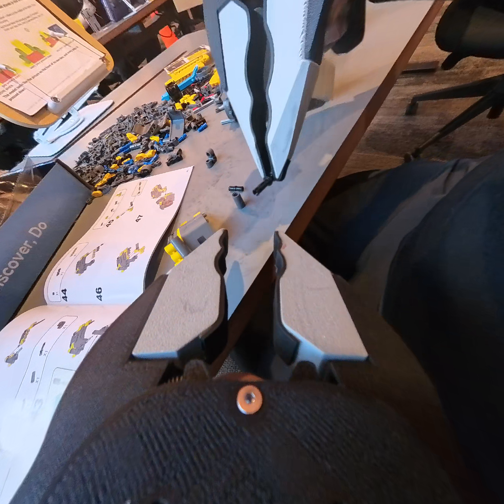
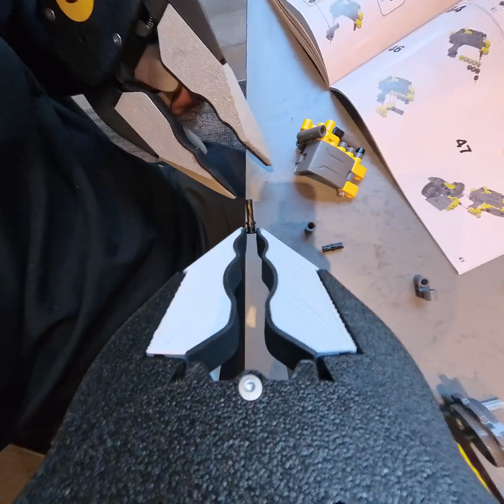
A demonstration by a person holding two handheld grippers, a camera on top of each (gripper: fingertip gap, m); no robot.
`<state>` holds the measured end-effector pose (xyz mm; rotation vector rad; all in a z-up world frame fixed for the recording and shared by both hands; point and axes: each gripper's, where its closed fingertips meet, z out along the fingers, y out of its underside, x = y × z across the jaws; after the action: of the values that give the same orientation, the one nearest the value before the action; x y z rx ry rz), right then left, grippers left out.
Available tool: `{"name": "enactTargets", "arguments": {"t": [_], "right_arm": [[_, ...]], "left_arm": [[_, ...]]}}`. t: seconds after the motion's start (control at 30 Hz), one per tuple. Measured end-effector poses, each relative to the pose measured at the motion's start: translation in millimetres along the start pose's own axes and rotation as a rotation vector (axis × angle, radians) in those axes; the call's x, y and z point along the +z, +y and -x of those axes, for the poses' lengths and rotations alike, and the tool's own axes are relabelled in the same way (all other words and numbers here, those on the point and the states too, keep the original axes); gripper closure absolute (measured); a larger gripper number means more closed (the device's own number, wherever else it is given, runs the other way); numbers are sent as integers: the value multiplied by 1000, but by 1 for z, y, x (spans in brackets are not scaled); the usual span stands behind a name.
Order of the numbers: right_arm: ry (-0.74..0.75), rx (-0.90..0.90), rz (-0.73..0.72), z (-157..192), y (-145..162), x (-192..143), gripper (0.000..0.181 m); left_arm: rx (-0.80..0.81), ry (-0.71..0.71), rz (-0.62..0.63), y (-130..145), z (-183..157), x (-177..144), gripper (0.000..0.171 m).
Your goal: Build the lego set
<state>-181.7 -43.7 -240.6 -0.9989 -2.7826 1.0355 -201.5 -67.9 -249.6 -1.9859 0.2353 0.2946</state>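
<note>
right gripper point(image 2: 250, 231): fingers clenched on black pin point(image 2: 250, 215), long axis straight out past tips | left gripper point(image 1: 250, 240): fingers released, empty, just beyond pin | grey-yellow assembly point(image 2: 328, 161): on table point(image 2: 381, 313), off to the right

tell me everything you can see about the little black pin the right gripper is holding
The black pin is a short, slim plastic connector peg with a thin collar near its gripped end. The right gripper is shut on one end; the rest sticks out past the fingertips, above the grey table near its edge, touching nothing else.
</note>
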Motion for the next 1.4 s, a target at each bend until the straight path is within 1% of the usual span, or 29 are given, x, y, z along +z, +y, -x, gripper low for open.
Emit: {"name": "enactTargets", "arguments": {"t": [0.27,0.6,0.83,1.2,1.4], "right_arm": [[-37,19,-3,4,-3,8,175],[-74,42,-12,7,-3,13,175],[-97,53,-7,9,-3,15,175],[-110,70,1,8,-1,17,175],[-141,88,-2,11,-3,18,175]], "left_arm": [[88,-9,24,4,-4,1,139],[104,-23,26,5,-2,0,139],[194,-45,40,6,-5,1,139],[196,-49,50,9,-4,2,139],[206,-51,44,8,-3,0,139]]}}
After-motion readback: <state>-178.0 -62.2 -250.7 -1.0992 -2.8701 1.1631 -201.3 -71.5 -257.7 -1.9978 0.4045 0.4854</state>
